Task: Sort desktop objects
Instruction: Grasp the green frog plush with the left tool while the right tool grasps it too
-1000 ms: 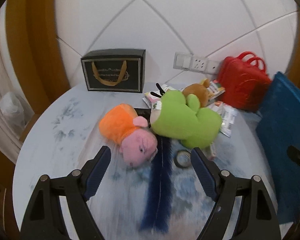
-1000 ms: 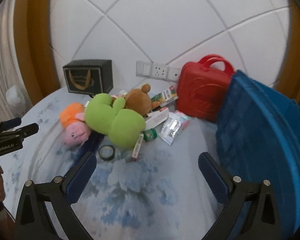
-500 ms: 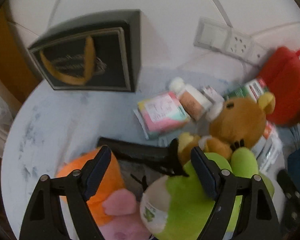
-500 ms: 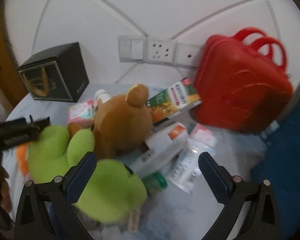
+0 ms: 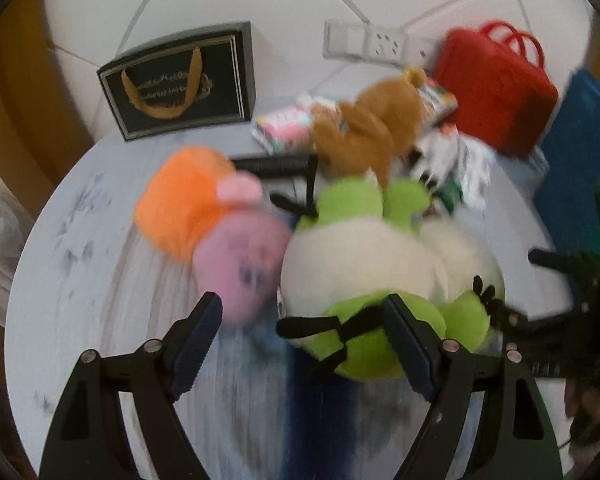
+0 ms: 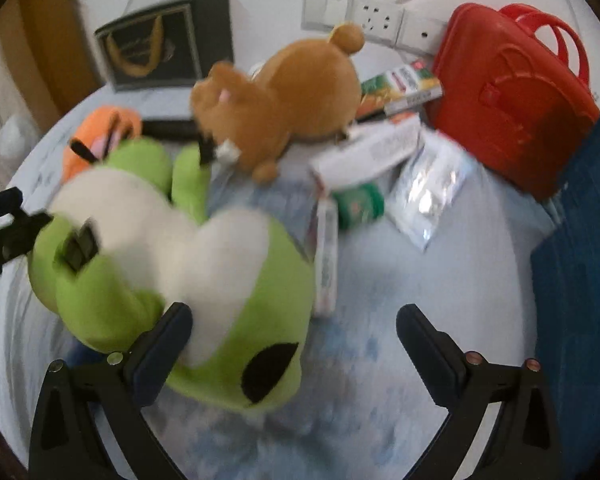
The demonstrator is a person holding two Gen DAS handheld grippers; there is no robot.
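Both grippers have pulled back and the frog [image 6: 188, 272] now lies rolled belly-up nearest them, left gripper [image 5: 302, 338] and right gripper [image 6: 294, 344] spread and empty, while pig [image 5: 220, 240], bear [image 6: 284, 96], packets [image 6: 428, 188] and red case [image 6: 512, 108] beyond look unsorted.

Black tongs [image 5: 302, 344] with dark-blue pads [image 5: 196, 342] and silver screws.

the frog toy [image 6: 172, 276] is lime green with a cream belly and black marks. the pig toy [image 5: 220, 236] is pink with an orange body. the bear [image 6: 288, 96] is brown. the case [image 6: 512, 112] is red, the bin [image 6: 580, 248] dark blue. the box [image 5: 180, 84] is black with gold print. the tablecloth [image 6: 440, 300] is pale with blue flower pattern. the jar [image 6: 360, 204] is green.
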